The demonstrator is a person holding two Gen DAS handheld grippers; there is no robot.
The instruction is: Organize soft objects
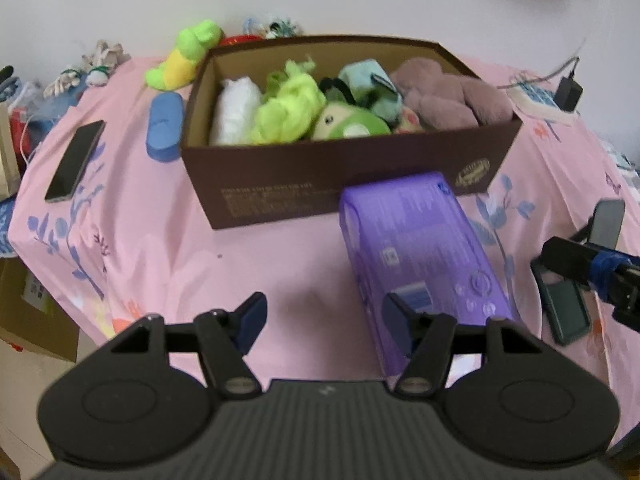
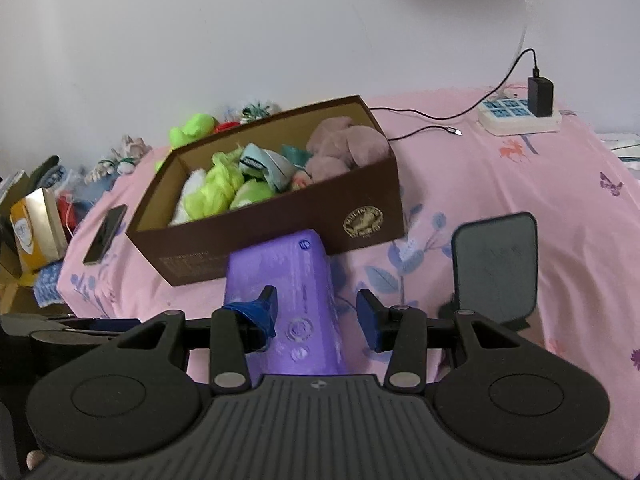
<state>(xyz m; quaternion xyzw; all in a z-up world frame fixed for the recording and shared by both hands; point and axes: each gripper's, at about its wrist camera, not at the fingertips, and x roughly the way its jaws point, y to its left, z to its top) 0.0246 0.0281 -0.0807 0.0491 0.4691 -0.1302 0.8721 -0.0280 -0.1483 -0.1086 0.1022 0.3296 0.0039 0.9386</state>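
My right hand-held gripper (image 2: 316, 316): half open, straddling the purple pack (image 2: 288, 304), gripping nothing.
My left hand-held gripper (image 1: 324, 320): open, empty, beside it.
Soft toys: mostly in brown box (image 1: 340, 184); green plush (image 1: 184, 56) behind it.
Risk: the slick pack slips, or nudges the box.

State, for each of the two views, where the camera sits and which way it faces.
Left wrist view: sits on the left gripper, angled down over the pink floral cloth toward the brown cardboard box of plush toys; the right gripper enters at the right edge.
Right wrist view: sits on the right gripper, over the purple plastic-wrapped pack, facing the box.
Shared: box, pack, black smartphone.
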